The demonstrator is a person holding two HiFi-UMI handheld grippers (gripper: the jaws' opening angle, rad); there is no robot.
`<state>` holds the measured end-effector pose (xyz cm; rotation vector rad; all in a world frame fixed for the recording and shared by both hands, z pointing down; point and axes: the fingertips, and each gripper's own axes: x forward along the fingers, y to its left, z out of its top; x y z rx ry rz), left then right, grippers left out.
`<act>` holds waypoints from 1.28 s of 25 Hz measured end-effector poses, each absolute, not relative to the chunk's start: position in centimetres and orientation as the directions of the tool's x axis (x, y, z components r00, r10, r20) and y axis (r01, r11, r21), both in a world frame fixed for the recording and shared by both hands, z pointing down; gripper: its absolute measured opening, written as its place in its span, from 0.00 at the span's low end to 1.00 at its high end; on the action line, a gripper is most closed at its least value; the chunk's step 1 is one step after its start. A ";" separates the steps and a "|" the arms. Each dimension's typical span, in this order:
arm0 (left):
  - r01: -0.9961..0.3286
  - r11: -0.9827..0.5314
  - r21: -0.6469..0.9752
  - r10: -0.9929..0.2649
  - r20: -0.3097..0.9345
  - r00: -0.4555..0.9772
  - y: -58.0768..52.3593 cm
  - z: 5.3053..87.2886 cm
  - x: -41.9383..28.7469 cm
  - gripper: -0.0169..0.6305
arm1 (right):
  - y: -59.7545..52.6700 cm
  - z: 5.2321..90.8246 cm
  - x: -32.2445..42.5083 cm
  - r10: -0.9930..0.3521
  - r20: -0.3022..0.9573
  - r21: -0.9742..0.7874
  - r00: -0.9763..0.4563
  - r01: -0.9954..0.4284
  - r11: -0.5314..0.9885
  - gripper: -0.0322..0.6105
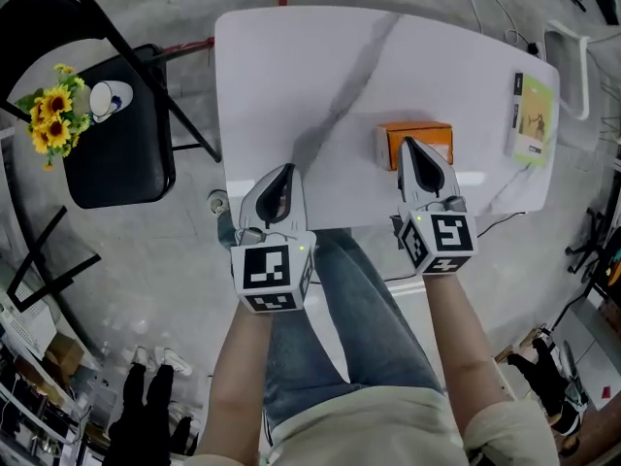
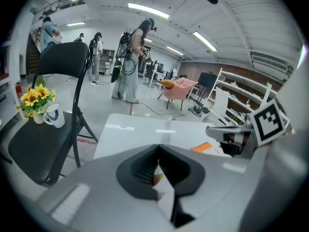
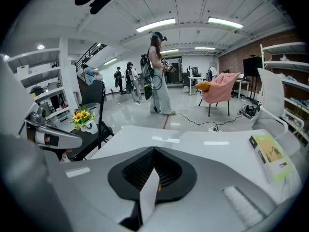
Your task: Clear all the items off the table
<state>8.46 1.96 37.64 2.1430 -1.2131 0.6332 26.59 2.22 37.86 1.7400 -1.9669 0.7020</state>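
Two items lay on our glossy white tabletop [image 1: 320, 76]: a rectangular orange box [image 1: 434, 135], long axis crosswise, just beyond the right tongs [image 1: 408, 146], and a flat green-yellow book [image 1: 534, 116] lying lengthwise at the right edge, its print too small to read. We held the left tongs [image 1: 283, 173] and the right tongs shut, empty.

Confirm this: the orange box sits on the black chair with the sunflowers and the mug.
Not right. The head view shows the orange box on the white table, by the right gripper. Only the sunflowers and the mug sit on the black chair.
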 end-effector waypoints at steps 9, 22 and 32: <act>-0.857 -0.446 0.260 -0.552 0.673 0.492 3.6 38.1 12.6 0.04 | 4.5 40.2 32.8 -0.735 0.670 -0.120 -0.101 -0.992 0.027 0.24; -0.831 -0.489 0.265 -0.524 0.673 0.523 4.3 38.0 16.2 0.04 | 6.3 44.2 34.8 -0.496 0.823 0.033 -0.276 -0.849 0.527 0.50; -0.842 -0.473 0.260 -0.518 0.691 0.504 4.3 38.7 15.1 0.04 | 6.9 47.4 32.4 -0.189 0.930 0.014 -0.316 -0.481 0.876 0.67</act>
